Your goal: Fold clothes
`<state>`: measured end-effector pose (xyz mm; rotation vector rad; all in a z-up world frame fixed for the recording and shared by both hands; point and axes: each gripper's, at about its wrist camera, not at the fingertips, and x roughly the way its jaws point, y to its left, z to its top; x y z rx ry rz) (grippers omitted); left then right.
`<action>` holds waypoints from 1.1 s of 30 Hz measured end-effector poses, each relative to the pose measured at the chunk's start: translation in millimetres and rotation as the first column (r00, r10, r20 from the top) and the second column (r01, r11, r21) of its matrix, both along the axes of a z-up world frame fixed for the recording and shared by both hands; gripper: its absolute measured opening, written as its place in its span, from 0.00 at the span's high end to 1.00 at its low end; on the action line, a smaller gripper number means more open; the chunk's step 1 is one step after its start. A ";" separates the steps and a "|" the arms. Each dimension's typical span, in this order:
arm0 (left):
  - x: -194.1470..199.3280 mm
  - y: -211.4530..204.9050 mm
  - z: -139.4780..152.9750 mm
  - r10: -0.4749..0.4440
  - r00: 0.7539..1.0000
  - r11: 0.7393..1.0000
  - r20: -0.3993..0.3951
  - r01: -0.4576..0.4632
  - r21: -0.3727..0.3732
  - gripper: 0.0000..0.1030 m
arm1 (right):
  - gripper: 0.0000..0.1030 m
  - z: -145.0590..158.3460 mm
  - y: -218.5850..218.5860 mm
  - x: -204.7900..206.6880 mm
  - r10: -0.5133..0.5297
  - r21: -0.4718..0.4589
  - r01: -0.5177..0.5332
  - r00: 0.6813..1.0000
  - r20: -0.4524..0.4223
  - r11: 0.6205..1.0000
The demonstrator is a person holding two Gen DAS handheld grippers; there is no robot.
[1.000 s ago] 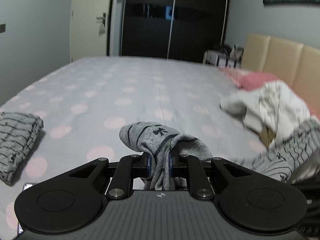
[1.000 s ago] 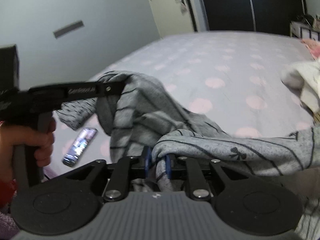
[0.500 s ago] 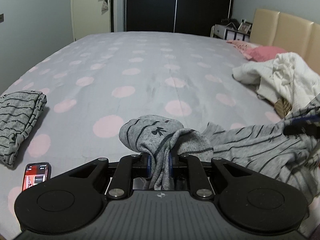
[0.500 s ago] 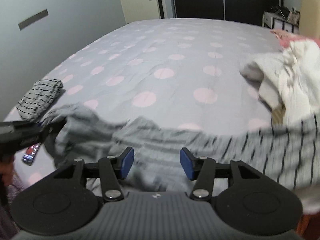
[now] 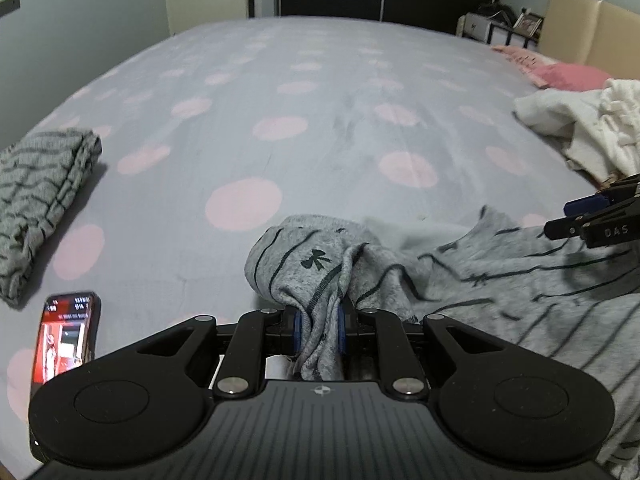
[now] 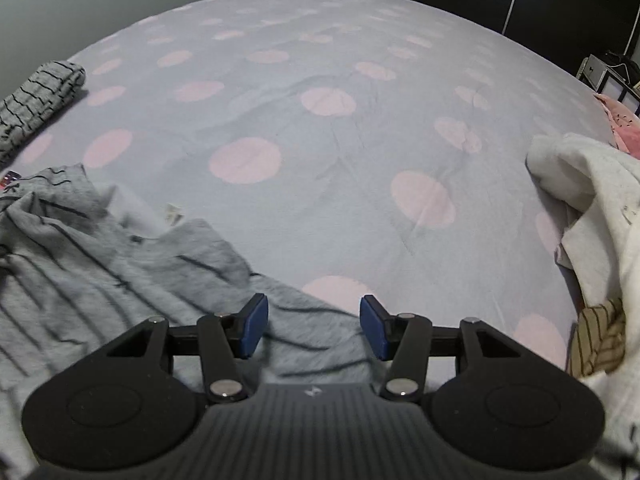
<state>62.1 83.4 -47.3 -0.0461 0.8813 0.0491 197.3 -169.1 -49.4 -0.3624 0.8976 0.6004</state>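
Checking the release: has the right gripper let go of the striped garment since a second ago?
Yes. The right gripper now stands open above the grey striped garment, lying on the bed.

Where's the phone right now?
In the left wrist view the phone lies screen-up on the dotted bed sheet at the lower left, just beside the left gripper and in front of the folded striped garment.

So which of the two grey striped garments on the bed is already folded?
The grey striped garment at the bed's left edge, beyond the phone; it sits as a neat stack. The other lies spread and rumpled, pinched by the left gripper.
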 end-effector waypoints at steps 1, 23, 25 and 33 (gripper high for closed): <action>1.7 0.8 -2.9 0.003 1.000 1.000 -0.009 -0.003 -0.002 0.86 | 0.47 -3.9 -0.5 3.3 -0.003 -0.002 0.003 1.000 -0.007 1.000; -18.4 2.3 47.9 0.021 0.978 1.000 0.207 -0.017 -0.021 0.87 | 0.94 68.1 6.0 -42.3 -0.009 0.230 -0.006 0.998 0.066 0.973; -25.3 0.3 65.8 0.009 0.964 1.000 0.265 -0.002 -0.026 0.88 | 0.94 99.1 9.4 -60.0 -0.005 0.284 -0.034 0.991 0.135 0.958; -53.1 -13.4 145.0 -0.078 0.880 0.996 0.468 0.088 0.001 0.88 | 0.95 206.3 9.7 -139.4 -0.022 0.490 -0.171 0.931 0.364 0.855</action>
